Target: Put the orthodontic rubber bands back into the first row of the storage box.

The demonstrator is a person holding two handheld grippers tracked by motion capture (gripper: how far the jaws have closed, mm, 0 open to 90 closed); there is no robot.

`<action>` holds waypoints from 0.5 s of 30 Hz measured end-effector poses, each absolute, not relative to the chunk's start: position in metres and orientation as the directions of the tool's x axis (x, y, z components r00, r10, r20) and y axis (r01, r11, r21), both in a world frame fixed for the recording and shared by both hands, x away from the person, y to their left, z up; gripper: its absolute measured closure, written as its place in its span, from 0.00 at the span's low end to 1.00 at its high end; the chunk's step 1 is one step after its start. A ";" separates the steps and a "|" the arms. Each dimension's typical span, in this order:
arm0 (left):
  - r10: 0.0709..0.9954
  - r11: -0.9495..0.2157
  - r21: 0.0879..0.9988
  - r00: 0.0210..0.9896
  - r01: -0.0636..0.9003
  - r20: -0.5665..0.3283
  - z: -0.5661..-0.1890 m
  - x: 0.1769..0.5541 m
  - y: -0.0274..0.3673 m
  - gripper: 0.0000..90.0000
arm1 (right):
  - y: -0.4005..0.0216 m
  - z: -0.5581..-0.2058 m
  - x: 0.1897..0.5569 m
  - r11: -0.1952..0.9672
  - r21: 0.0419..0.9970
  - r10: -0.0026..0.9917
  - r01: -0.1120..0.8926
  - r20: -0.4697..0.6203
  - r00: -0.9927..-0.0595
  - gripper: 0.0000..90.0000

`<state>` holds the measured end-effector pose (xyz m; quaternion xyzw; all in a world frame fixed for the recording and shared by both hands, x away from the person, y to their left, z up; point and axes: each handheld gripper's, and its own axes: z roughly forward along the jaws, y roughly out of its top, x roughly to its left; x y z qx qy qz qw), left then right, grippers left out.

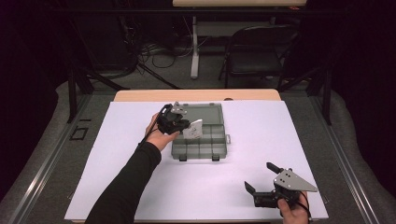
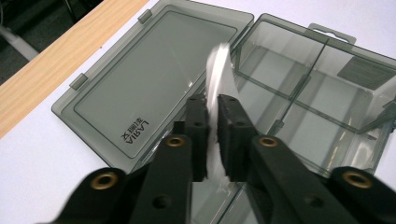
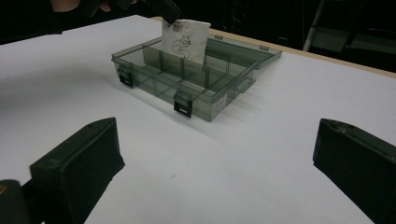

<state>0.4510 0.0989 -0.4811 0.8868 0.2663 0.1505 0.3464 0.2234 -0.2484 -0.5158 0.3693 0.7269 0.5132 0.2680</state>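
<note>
Here a white card (image 1: 194,129), with a line drawing and some small print on its face, hangs edge-on over the open box (image 1: 205,148), held by its upper edge between the pads of the left gripper (image 2: 212,135). The jaws are almost together, with the card pinched between them; no gap shows at the pads. Gripped from above like that, the card's free lower edge points down into the compartments, which looks meant for lowering it straight into one of them. In the right gripper view the card (image 3: 185,41) stands above the rear cells of the box (image 3: 187,88), and whether its bottom edge already touches the floor of a cell I cannot tell.

The box is smoky clear plastic, with its lid (image 2: 149,81) folded flat back on the table (image 1: 140,186) toward the far wooden edge, so every compartment is reachable from above. Its two latches face the person.

The right gripper (image 1: 261,179) rests well apart, near the table's front right corner, jaws spread wide and empty. It seems parked out of the way while the left hand works.
</note>
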 end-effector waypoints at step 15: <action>0.678 -0.530 0.720 0.734 0.448 0.043 -0.480 0.453 0.112 0.50 | -0.248 -0.515 0.223 0.210 0.940 0.810 0.269 -0.013 -0.587 0.00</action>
